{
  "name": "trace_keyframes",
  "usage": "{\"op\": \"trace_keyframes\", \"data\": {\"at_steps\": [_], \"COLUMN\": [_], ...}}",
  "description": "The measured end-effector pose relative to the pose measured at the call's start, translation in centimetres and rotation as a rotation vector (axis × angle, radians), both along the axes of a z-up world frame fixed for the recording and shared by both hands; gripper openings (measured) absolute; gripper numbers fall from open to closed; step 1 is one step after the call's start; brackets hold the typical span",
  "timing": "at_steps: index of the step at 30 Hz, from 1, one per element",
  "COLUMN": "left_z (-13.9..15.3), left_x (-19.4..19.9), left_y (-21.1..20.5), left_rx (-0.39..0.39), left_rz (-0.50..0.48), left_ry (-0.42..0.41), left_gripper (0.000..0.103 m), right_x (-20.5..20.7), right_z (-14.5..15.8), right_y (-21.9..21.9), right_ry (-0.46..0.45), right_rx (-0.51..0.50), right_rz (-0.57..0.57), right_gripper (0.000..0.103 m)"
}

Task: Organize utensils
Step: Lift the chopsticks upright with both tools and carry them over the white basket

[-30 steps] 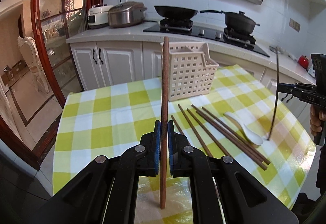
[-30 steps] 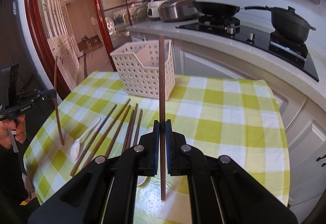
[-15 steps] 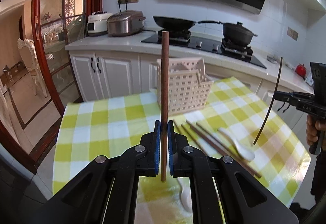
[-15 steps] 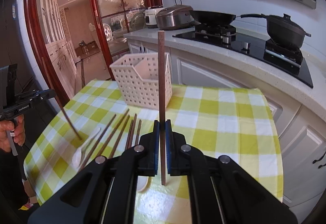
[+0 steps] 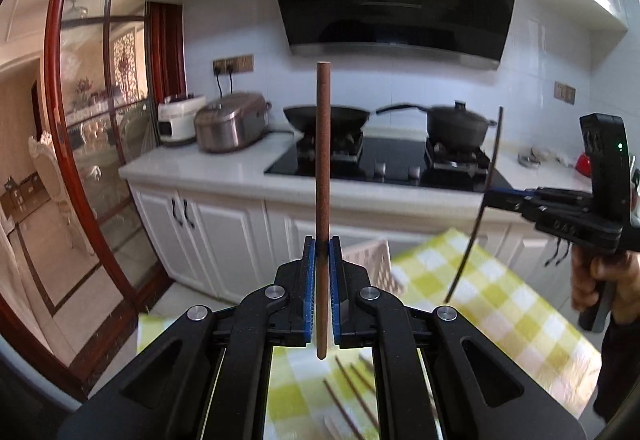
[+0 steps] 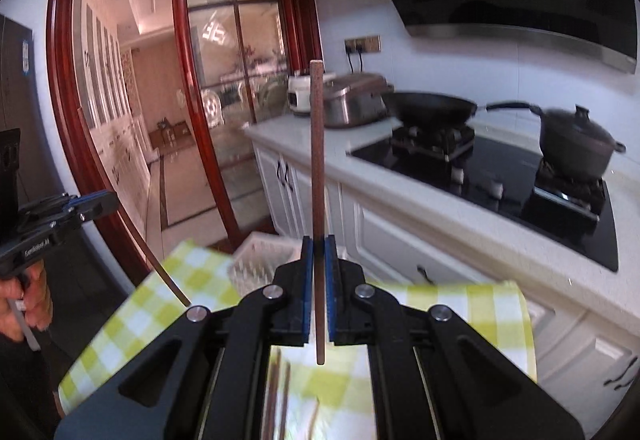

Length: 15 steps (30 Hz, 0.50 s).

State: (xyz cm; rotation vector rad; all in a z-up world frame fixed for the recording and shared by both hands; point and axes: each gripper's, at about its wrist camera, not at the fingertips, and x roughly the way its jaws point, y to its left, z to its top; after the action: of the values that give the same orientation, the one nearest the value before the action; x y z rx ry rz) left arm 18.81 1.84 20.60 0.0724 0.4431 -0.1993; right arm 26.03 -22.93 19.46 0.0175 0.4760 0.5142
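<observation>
My left gripper (image 5: 322,244) is shut on a brown chopstick (image 5: 322,160), which stands upright between the blue pads, high above the yellow checked tablecloth (image 5: 492,292). My right gripper (image 6: 319,242) is shut the same way on a second upright chopstick (image 6: 316,160). Each gripper shows in the other's view: the right gripper (image 5: 489,196) at the right edge, the left gripper (image 6: 108,200) at the left edge. The white lattice basket (image 6: 260,260) lies just beyond and below the fingertips, partly hidden. Several loose chopsticks (image 5: 352,392) lie on the cloth beneath.
Behind the table runs a white counter (image 5: 208,168) with a rice cooker (image 5: 230,124), a wok (image 5: 326,116) and a black pot (image 5: 458,124) on the hob. A red-framed glass door (image 5: 52,160) stands at the left. A hand (image 5: 596,276) holds the right gripper's handle.
Both grippers rose well above the table, each still holding its chopstick. The table, the basket and the loose chopsticks sank to the bottom of both views. The white spoon dropped out of sight.
</observation>
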Motion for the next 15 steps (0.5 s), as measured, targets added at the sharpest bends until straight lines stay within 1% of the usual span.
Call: {"op": "trace_keyframes", "data": {"at_steps": [3,7,11,15], "left_z": [1.1,1.4,0.5,-1.6], "left_x": [2.1,4.8,7.0,8.7], "left_y": [-0.7,-1.4,-1.7,-2.1], "left_rx": [-0.007,-0.033,-0.073,-0.103], "left_rz": [0.002,0.011,0.034,0.049], "left_ry": [-0.012,-0.022,-0.024,-0.009], "left_gripper": [0.006,0.007,0.006,0.006], "right_x": [1.9,4.5,6.0,7.3], "right_z": [0.9,0.3,-0.8,-2.7], "right_y": [1.4,3.0,4.0,4.6], "right_ry": [-0.007,-0.001,0.014,0.032], "right_rx": [0.015,0.02,0.02,0.013], "right_rz": [-0.003,-0.013,-0.022,-0.034], "right_gripper": [0.006,0.006,0.006,0.006]}}
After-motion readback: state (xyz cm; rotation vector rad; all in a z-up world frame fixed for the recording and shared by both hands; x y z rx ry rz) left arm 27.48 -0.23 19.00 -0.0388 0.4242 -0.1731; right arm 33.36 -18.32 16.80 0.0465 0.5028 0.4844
